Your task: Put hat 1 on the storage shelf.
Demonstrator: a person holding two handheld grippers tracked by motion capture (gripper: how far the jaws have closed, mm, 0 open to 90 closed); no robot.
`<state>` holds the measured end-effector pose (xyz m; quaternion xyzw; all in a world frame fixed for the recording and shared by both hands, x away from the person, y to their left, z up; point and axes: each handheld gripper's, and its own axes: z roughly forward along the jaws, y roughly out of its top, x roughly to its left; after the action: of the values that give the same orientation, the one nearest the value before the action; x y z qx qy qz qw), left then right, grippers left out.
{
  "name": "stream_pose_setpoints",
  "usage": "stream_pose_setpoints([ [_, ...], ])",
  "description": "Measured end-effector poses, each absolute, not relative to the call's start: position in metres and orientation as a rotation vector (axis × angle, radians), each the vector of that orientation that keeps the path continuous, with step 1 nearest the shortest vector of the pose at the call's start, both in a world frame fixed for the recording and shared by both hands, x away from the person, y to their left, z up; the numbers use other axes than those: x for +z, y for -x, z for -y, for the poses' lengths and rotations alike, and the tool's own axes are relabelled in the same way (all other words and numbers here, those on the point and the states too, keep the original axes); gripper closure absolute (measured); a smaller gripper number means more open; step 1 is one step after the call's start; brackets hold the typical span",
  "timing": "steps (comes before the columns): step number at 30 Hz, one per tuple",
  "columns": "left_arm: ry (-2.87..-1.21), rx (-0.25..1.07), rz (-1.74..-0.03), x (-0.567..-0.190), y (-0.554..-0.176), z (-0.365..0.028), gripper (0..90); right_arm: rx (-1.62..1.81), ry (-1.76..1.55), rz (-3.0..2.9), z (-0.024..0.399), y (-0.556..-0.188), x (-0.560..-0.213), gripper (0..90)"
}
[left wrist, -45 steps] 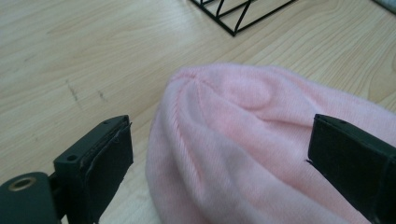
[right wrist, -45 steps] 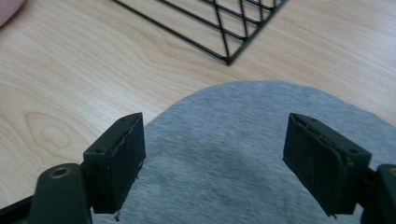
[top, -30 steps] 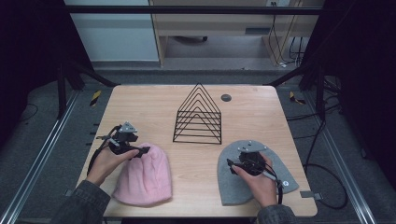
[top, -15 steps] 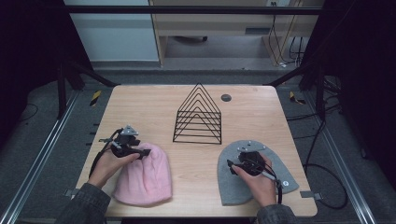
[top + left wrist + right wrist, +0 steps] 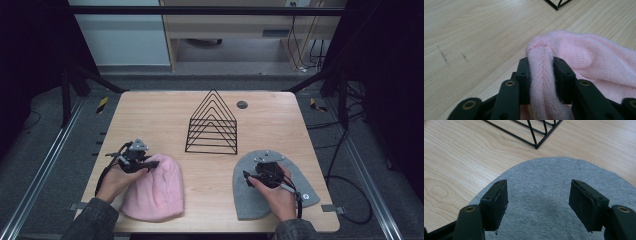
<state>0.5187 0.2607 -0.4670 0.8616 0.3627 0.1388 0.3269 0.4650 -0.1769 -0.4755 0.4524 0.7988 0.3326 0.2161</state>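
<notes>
Pink knit beanie [image 5: 584, 57] lies at the worktop's [image 5: 165, 107] near left, and my left claw [image 5: 541, 75] has just been closing, now pinching a fold at its crown, so I judge it ready to lift. My right claw [image 5: 537, 202] hovers spread over the grey beanie [image 5: 544, 177].

Ribbed pink knit hat [image 5: 584, 57], smooth grey jersey hat [image 5: 549, 195], matt grained wooden table [image 5: 456, 157].

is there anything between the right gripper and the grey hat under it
Nothing visible. The right gripper hangs with its jaws open directly over the grey hat, bare fabric between them. The wire rack stands farther back, and the left gripper is shut on the pink hat.
</notes>
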Motion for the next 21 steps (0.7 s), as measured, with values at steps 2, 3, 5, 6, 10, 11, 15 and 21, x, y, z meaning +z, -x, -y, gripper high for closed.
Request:
stream_pose_setpoints([
  [2,-2.230,0.369,-0.961,-0.464,-0.517,-0.260,71.1,0.922,-1.251,-2.215,0.177,-0.465,-0.475,31.2],
  [3,-2.219,0.377,-0.963,-0.463,-0.516,-0.260,71.6,0.923,-1.250,-2.215,0.177,-0.465,-0.475,31.2],
  [5,-2.211,0.397,-0.953,-0.459,-0.513,-0.259,72.4,0.919,-1.241,-2.218,0.176,-0.465,-0.475,31.1],
  [6,-2.203,0.402,-0.948,-0.457,-0.512,-0.258,72.7,0.922,-1.242,-2.219,0.176,-0.465,-0.474,31.1],
  [10,-2.156,0.436,-0.918,-0.445,-0.506,-0.257,73.7,0.931,-1.231,-2.218,0.175,-0.463,-0.473,32.2],
  [11,-2.140,0.447,-0.914,-0.441,-0.504,-0.258,73.9,0.933,-1.232,-2.217,0.174,-0.463,-0.473,32.2],
  [15,-2.070,0.491,-0.897,-0.426,-0.496,-0.261,74.4,0.942,-1.227,-2.222,0.172,-0.463,-0.473,31.9],
  [21,-1.994,0.550,-0.886,-0.412,-0.487,-0.265,75.4,0.948,-1.217,-2.217,0.171,-0.462,-0.472,31.6],
])
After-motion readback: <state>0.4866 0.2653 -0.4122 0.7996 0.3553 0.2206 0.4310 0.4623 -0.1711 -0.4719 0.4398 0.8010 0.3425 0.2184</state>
